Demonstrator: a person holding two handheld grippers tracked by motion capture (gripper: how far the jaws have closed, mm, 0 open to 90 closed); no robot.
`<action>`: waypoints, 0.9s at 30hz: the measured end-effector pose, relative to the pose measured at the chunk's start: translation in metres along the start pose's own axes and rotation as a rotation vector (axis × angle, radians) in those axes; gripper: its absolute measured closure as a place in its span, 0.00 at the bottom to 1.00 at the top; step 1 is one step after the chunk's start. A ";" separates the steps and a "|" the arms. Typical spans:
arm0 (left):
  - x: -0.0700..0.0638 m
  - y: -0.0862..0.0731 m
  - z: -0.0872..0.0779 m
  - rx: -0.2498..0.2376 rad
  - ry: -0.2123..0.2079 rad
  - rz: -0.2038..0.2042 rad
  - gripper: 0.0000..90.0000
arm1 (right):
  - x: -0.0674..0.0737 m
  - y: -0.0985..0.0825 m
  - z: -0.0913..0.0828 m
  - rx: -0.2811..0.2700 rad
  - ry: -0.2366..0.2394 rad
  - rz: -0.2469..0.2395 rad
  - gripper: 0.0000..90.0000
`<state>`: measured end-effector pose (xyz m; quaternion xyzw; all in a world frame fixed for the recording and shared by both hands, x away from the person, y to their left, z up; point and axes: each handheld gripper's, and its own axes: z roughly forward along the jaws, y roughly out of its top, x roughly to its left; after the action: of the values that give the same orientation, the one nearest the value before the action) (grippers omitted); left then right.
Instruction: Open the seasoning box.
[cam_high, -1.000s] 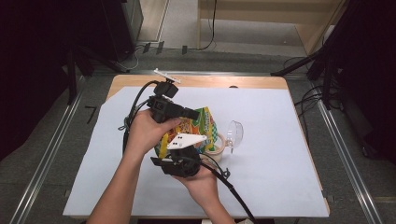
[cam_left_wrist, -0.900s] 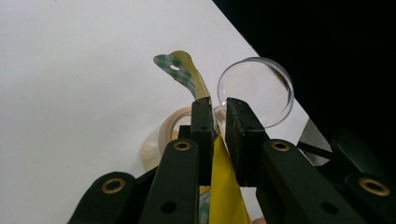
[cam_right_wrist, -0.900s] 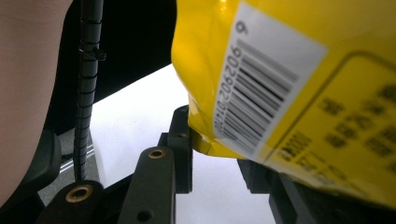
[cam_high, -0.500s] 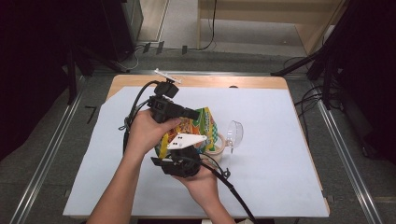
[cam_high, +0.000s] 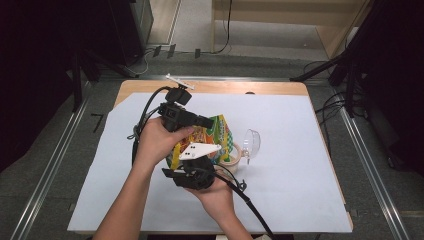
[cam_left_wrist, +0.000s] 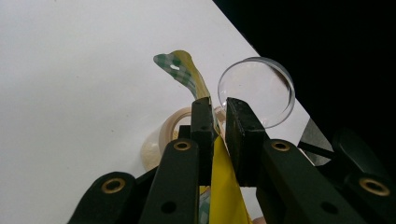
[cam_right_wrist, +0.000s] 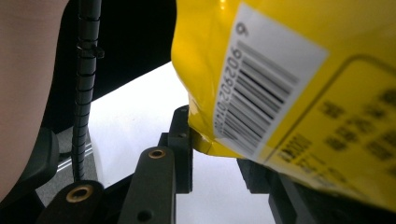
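Nothing has moved: both hand-held grippers, left (cam_left_wrist: 217, 116) and right (cam_right_wrist: 212, 140), stay clamped on yellow snack bag (cam_high: 212, 135).

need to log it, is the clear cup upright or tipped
Tipped: the clear cup lies on its side on the white sheet, round mouth facing the left gripper view.

Each hand-held gripper (cam_left_wrist: 217, 121) is black with brass-ringed screw holes; a ribbed black cable (cam_right_wrist: 85, 88) trails behind it; forearms bare.

Grey floor (cam_high: 60, 150), metal rails (cam_high: 50, 172), wooden furniture (cam_high: 280, 10) beyond table (cam_high: 215, 87).
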<state>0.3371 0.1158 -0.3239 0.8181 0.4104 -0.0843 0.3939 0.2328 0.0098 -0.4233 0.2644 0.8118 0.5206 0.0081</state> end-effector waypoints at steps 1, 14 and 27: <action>0.000 0.000 0.000 0.000 0.000 0.001 0.91 | 0.000 0.000 0.000 0.000 0.000 0.000 0.78; 0.000 0.000 0.000 -0.002 0.001 0.000 0.91 | 0.000 0.000 0.000 0.002 -0.001 -0.002 0.79; -0.001 0.000 0.000 -0.003 0.002 0.003 0.91 | 0.000 -0.001 0.000 -0.005 -0.005 -0.002 0.79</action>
<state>0.3366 0.1149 -0.3238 0.8183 0.4097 -0.0822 0.3946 0.2324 0.0096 -0.4242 0.2649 0.8107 0.5219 0.0112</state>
